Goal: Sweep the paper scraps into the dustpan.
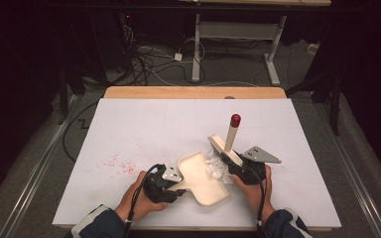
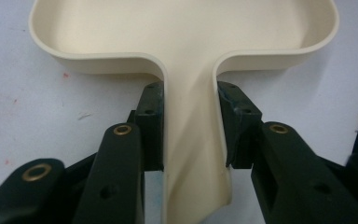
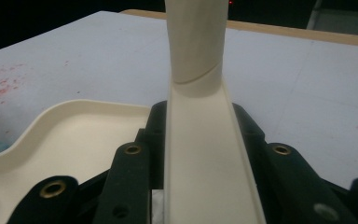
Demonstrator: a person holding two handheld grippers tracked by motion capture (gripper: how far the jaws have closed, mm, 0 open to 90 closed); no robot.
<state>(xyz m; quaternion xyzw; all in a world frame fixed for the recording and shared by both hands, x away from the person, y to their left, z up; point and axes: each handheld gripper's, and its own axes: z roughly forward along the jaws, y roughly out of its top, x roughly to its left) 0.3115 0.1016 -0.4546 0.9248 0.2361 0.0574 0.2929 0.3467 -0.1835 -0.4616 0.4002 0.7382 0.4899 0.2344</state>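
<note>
Dustpan [image 2: 182, 42]: far rim cut off by the top edge in the left gripper view; handle end runs off the bottom edge.
Brush [image 3: 200, 140]: handle top cut off in the right gripper view; bristles hidden.
White crumpled material [image 1: 217, 167]: too small to identify.
Red specks [image 1: 115, 163]: too small to identify.

L claw [image 1: 174, 187] clamped, low by table edge; R claw [image 1: 241, 168] clamped, tilted up; both hands wrapped round bodies.
</note>
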